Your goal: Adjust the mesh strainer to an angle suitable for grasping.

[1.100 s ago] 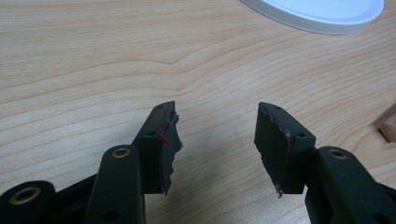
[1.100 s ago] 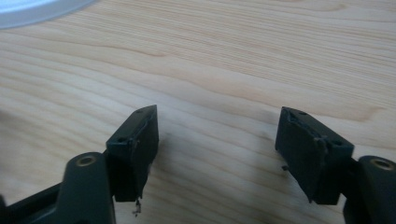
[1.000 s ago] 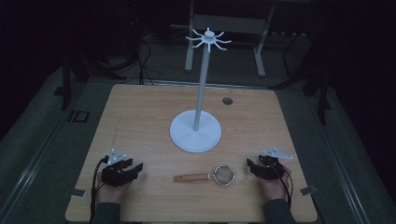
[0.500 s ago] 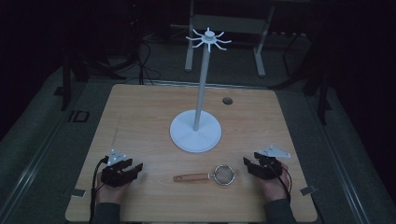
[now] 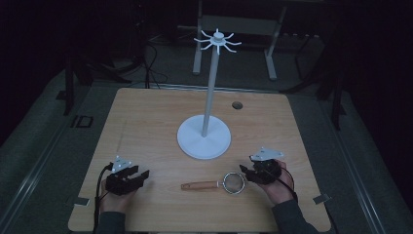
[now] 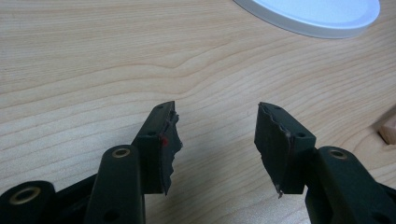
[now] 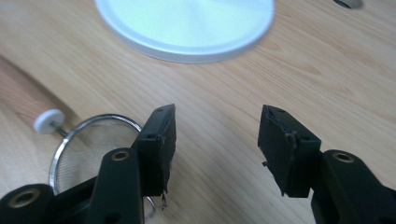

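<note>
Right tool (image 5: 249, 171): we find its jaws apart and gripping nothing, just beside the strainer's mesh bowl at the near right of the table (image 5: 146, 117).
Left tool (image 5: 130, 178): we find its jaws apart over bare wood at the near left.
Strainer (image 5: 233, 182): we see it flat on the table, wooden handle pointing left, between the tools.
Stand (image 5: 204, 141): we note its white base behind the strainer, well apart.

We saw a light wooden tabletop (image 5: 146, 122) carrying a white round-based stand with a hooked top (image 5: 204, 141) at its middle and a wooden-handled wire-mesh strainer (image 5: 219, 183) near its front edge.
</note>
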Tool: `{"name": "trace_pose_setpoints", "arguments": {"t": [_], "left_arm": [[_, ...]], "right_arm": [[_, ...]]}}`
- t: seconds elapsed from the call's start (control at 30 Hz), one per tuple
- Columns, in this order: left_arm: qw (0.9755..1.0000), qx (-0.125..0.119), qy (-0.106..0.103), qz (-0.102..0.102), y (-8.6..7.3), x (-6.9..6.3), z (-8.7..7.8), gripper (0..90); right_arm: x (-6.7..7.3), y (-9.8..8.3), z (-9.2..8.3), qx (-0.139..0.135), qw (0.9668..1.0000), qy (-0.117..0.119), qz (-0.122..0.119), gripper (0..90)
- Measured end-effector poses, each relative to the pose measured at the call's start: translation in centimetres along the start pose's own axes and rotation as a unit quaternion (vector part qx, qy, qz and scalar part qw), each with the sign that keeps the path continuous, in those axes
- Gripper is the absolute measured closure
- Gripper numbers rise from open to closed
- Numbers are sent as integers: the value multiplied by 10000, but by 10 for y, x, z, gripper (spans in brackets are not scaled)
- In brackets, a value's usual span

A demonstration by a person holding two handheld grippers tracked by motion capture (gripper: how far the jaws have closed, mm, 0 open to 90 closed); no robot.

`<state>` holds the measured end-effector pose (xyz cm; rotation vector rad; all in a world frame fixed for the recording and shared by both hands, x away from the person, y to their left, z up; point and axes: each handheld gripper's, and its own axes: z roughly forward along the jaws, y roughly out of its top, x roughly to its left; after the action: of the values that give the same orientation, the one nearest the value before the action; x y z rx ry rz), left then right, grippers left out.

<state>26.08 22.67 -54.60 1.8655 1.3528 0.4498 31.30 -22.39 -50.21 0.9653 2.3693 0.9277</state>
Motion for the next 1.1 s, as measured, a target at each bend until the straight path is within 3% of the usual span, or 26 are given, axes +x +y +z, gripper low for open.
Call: {"name": "trace_pose_setpoints", "arguments": {"t": [0.3,0.47,0.83,1.1], "left_arm": [[10000,7,1,27,0,1,-1,488],[10000,-16,-10,-4,0,1,-1,488],[10000,16,-26,33,0,0,0,488],[10000,17,-36,28,0,0,0,488]], "right_arm": [[18,18,6,136,9974,286,-654,463],[22,23,8,170,9960,352,-800,465],[39,37,15,430,9861,573,-1497,478],[50,43,21,590,9786,711,-1837,477]]}}
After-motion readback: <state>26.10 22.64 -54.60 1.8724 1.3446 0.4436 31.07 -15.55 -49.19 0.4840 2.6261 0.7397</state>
